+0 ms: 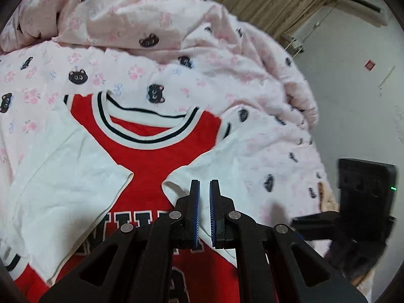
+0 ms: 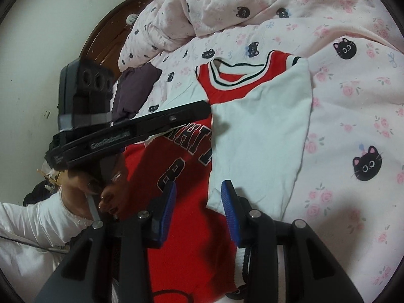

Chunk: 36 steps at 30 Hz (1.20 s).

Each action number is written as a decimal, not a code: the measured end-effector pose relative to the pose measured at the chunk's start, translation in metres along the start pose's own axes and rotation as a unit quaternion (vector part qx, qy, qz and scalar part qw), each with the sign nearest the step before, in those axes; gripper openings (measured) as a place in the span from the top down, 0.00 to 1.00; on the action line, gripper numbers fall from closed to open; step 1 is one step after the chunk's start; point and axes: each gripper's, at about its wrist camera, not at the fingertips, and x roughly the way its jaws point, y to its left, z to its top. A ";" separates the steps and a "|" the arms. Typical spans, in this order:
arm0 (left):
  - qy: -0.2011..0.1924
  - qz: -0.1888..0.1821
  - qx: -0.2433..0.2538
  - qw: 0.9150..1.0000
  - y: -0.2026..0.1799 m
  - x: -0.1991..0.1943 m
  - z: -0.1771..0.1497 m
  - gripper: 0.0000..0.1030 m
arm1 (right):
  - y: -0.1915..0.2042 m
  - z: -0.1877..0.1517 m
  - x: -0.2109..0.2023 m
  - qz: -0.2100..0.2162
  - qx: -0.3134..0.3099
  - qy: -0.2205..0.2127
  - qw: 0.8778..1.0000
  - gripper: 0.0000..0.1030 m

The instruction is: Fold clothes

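Note:
A red jersey [image 1: 151,156] with a striped collar lies front up on the bed, and both white sleeves are folded in over its chest. In the left wrist view my left gripper [image 1: 204,184] is shut, with no cloth seen between its pads, just over the inner edge of the right-hand sleeve [image 1: 227,156]. From the right wrist view the left gripper [image 2: 205,107] hovers over the jersey [image 2: 189,252] lettering. My right gripper [image 2: 199,185] stands open with nothing pressed between its pads, above the lower end of the white sleeve [image 2: 260,139].
The pink quilt [image 1: 176,75] with black cat faces covers the bed and is heaped up behind the collar. A dark purple cloth [image 2: 136,88] lies at the left by the wooden headboard [image 2: 108,32]. A hand [image 2: 101,189] in a white cuff holds the left gripper.

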 end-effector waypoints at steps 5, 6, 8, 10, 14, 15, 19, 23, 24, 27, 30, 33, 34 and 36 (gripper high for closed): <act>0.017 0.029 -0.011 0.999 0.007 0.017 -0.003 0.95 | -0.002 -0.004 0.009 0.000 -0.001 0.027 1.000 0.62; 0.019 0.031 -0.013 0.999 0.008 0.019 -0.003 0.95 | -0.002 -0.006 0.012 -0.001 -0.002 0.035 0.999 0.62; 0.024 0.035 -0.016 0.999 0.012 0.023 -0.004 0.95 | -0.003 -0.008 0.015 -0.001 -0.002 0.047 0.999 0.62; 0.026 0.036 -0.018 0.999 0.014 0.025 -0.005 0.95 | -0.003 -0.011 0.018 0.001 -0.002 0.057 0.998 0.61; 0.028 0.036 -0.023 0.999 0.017 0.027 -0.006 0.95 | -0.003 -0.017 0.021 0.010 -0.003 0.081 0.997 0.55; 0.028 0.037 -0.023 0.999 0.017 0.027 -0.006 0.95 | -0.002 -0.019 0.023 0.010 -0.005 0.089 0.996 0.55; 0.023 0.036 -0.026 0.999 0.015 0.023 -0.006 0.95 | 0.000 -0.022 0.026 0.009 -0.012 0.098 0.995 0.54; -0.015 0.038 -0.019 0.999 0.010 -0.007 -0.006 0.95 | 0.009 -0.019 0.008 0.042 -0.030 0.069 0.996 0.54; -0.028 0.041 -0.010 0.999 0.007 -0.020 -0.008 0.95 | 0.010 -0.018 0.002 0.050 -0.032 0.056 0.997 0.54; -0.058 0.042 0.009 0.997 0.008 -0.059 -0.022 0.95 | 0.011 -0.017 -0.018 0.073 -0.030 0.014 0.997 0.51; -0.078 0.045 0.021 0.996 0.016 -0.098 -0.042 0.94 | 0.010 -0.021 -0.030 0.068 -0.014 -0.018 0.997 0.48; -0.083 0.055 0.028 0.995 0.031 -0.131 -0.066 0.93 | 0.005 -0.028 -0.034 0.049 0.014 -0.039 0.998 0.48; -0.083 0.060 0.032 0.994 0.037 -0.142 -0.075 0.93 | 0.003 -0.029 -0.035 0.042 0.024 -0.046 0.998 0.48; -0.083 0.075 0.043 0.993 0.046 -0.160 -0.092 0.93 | 0.004 -0.033 -0.034 0.026 0.044 -0.059 0.997 0.48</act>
